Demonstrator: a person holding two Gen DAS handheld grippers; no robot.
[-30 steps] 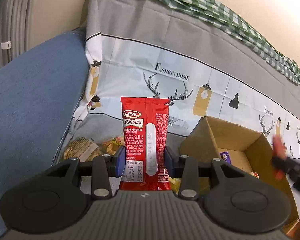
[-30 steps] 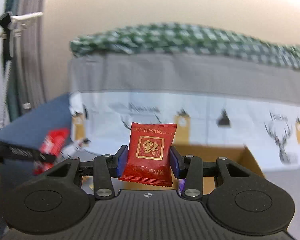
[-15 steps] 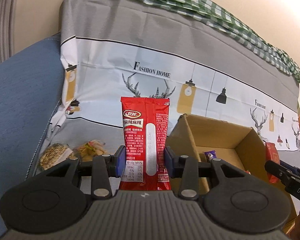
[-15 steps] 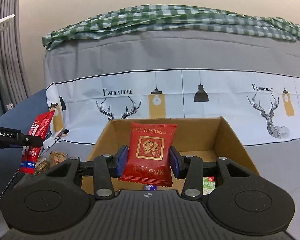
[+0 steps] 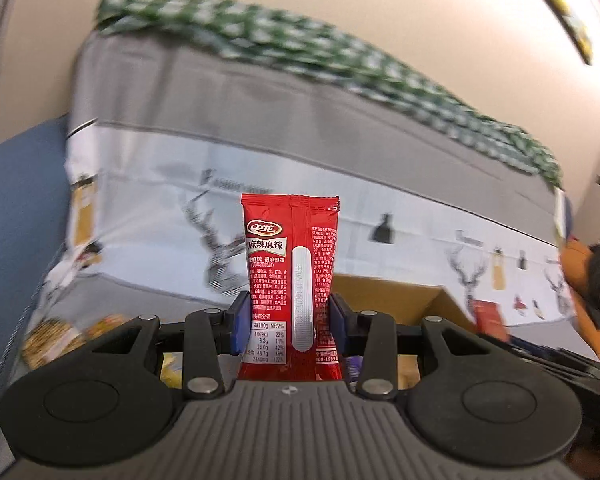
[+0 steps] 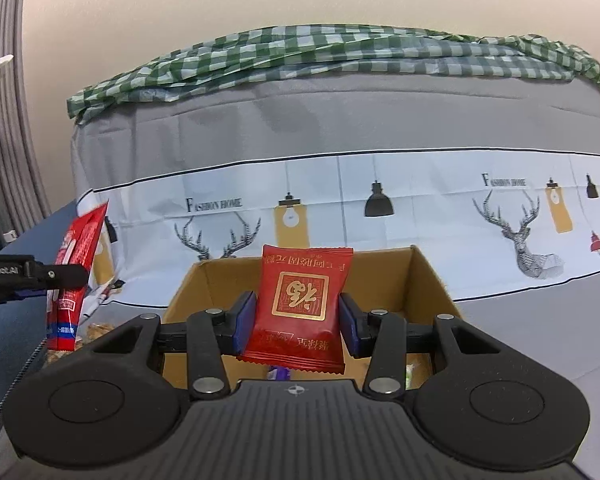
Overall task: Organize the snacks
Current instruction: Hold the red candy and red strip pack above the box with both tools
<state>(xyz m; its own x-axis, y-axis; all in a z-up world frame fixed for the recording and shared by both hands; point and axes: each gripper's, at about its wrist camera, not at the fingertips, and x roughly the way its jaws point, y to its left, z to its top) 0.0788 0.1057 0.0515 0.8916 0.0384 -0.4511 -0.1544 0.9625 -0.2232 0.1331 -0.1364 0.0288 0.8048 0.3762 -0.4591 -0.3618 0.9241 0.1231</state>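
Note:
My left gripper is shut on a tall red spicy-snack packet, held upright in front of the open cardboard box. My right gripper is shut on a square red packet with a gold emblem, held over the near edge of the same box. The left gripper and its red packet show at the left of the right wrist view, left of the box. A purple wrapper lies inside the box.
Loose snacks lie on the printed sheet left of the box. A green checked cloth drapes over the sofa back. A blue cushion is at the left. Orange and black items are at the far right.
The left gripper has swung right with its packet, blurring its view, so the box sits more behind it. The right gripper has moved closer over the box. Both stay shut.

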